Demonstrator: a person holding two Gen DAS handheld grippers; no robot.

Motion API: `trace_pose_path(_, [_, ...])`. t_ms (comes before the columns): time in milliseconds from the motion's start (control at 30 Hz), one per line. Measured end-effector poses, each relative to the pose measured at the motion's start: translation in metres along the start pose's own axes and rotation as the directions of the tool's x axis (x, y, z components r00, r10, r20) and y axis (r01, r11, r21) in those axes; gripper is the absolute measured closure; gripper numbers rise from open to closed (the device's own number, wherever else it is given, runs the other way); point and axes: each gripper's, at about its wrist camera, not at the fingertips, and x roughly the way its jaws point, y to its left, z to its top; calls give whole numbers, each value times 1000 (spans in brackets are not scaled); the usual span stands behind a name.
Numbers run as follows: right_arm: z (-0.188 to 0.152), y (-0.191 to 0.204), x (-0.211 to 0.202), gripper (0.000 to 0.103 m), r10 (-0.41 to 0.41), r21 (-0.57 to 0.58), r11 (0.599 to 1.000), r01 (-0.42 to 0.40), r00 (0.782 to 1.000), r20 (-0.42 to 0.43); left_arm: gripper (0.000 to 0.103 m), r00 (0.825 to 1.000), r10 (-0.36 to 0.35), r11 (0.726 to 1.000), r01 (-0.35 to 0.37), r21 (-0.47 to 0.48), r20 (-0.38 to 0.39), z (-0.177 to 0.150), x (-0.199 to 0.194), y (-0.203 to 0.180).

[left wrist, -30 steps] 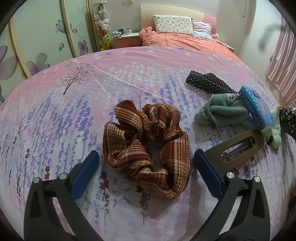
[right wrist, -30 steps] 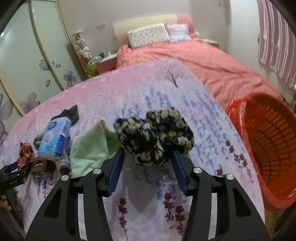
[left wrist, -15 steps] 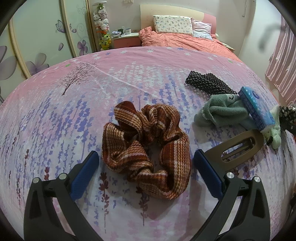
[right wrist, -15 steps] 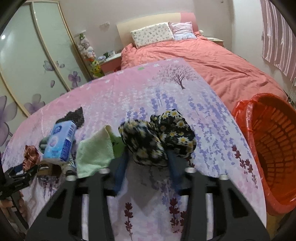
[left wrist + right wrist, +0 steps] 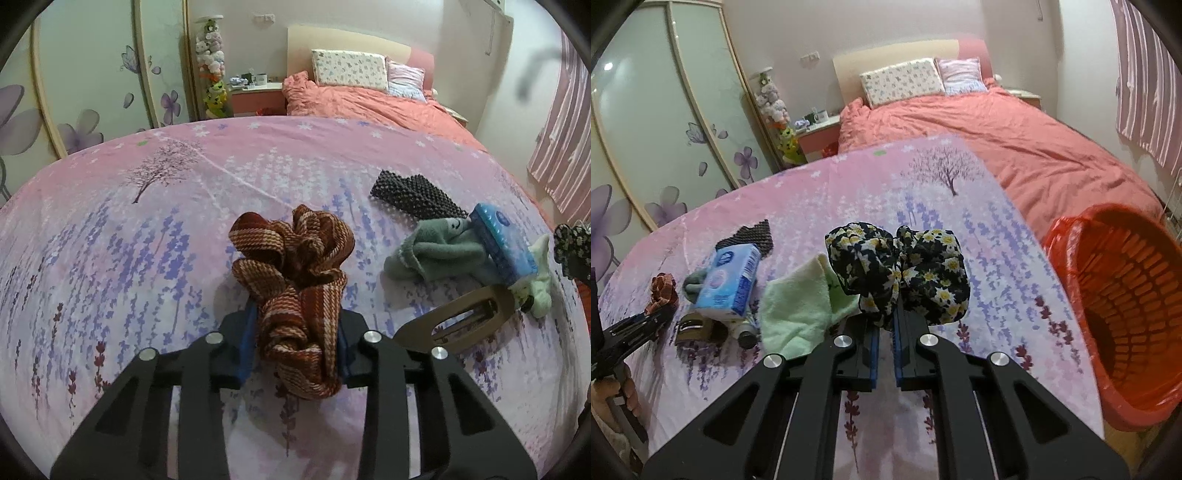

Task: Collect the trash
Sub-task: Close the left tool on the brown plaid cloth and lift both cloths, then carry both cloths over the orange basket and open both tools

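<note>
My left gripper (image 5: pixel 295 343) is shut on a brown plaid scrunchie (image 5: pixel 299 266), bunched between its blue pads on the pink flowered cloth. My right gripper (image 5: pixel 886 332) is shut on a black scrunchie with daisies (image 5: pixel 897 266), held just above the cloth. The left gripper and its brown scrunchie (image 5: pixel 663 291) also show at the far left of the right wrist view. A red basket (image 5: pixel 1123 295) stands to the right of the table.
A blue tissue pack (image 5: pixel 729 284), a light green cloth (image 5: pixel 798 306), a grey-green sock (image 5: pixel 432 251), a black knitted band (image 5: pixel 410 195), a tan hair clip (image 5: pixel 461 321) and a small bottle (image 5: pixel 746 332) lie between the grippers. A bed (image 5: pixel 997 129) is behind.
My left gripper has closed on the brown scrunchie and squeezed it together. My right gripper has closed tight on the daisy scrunchie and lifted it slightly.
</note>
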Motion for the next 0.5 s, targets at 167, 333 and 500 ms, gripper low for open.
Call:
trace_pose_path(167, [3,-5,-22,97,3,2,1000,-4,999,49,69,998,7,1000,-8,16,56,0,-25,-10])
trace_pose_path(333, [7,-18,-47,97,-14,16,1000,13,995,102,69,991,-37,998,31,49,128,6,-61,-36])
trace_pose_path(500, [6,-32,-67,97,-38,30,999,34,989,146,67,973,-129,987,106,123,191,7,-97,-85])
